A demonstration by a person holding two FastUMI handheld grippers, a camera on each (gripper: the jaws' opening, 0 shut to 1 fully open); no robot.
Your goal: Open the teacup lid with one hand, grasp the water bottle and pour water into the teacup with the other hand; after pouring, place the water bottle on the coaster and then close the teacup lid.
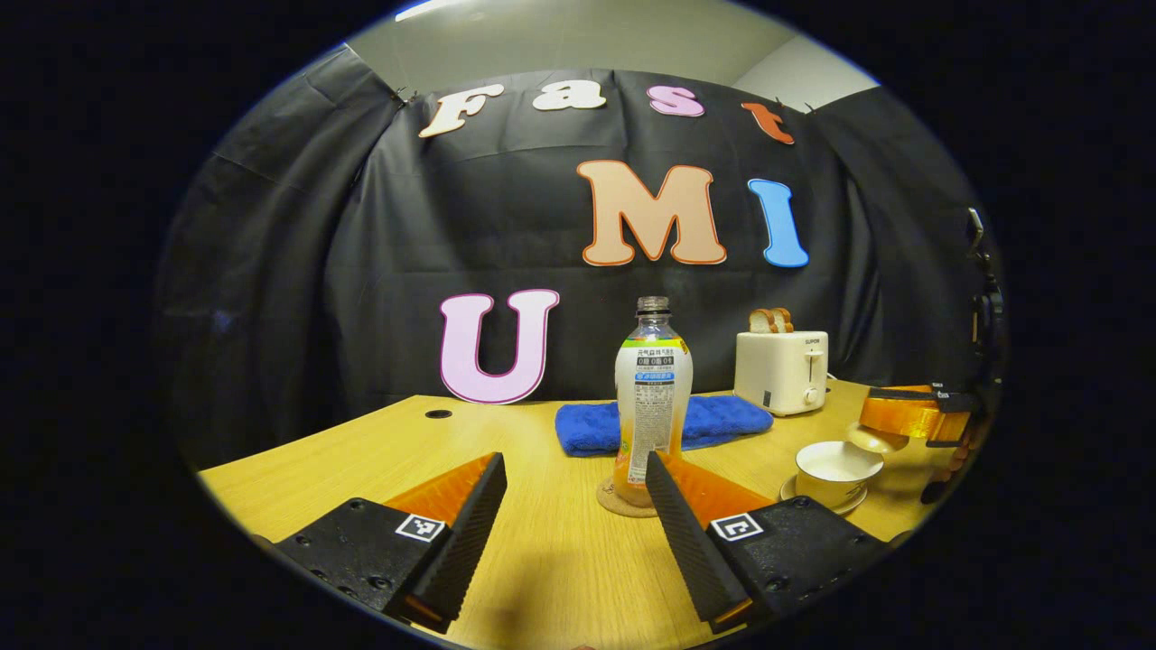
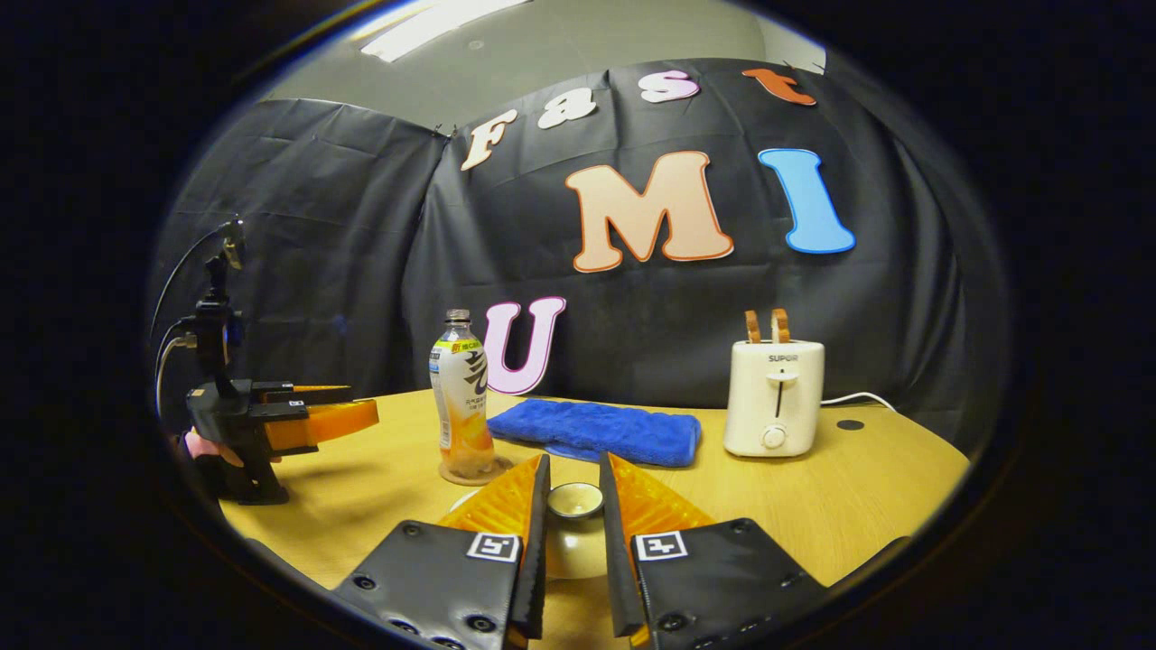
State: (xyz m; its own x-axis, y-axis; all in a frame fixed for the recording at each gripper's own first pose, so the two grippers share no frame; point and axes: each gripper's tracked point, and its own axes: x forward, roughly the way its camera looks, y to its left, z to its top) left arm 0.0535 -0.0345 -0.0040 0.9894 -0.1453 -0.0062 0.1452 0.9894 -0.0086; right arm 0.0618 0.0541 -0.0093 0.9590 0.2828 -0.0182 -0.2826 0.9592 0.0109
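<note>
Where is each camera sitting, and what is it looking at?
Left gripper view: rides on the left gripper, low over the table, facing the water bottle on its coaster; its own open jaws show at the bottom.
Right gripper view: rides on the right gripper, facing the booth wall; its jaws are closed on the teacup lid.
Shared: bottle, blue towel, toaster, and each view shows the other gripper.

A folded blue towel (image 1: 664, 424) lies on the wooden table (image 1: 361, 451); beside it a white toaster (image 1: 782, 370) holds toast (image 1: 770, 320)
</note>
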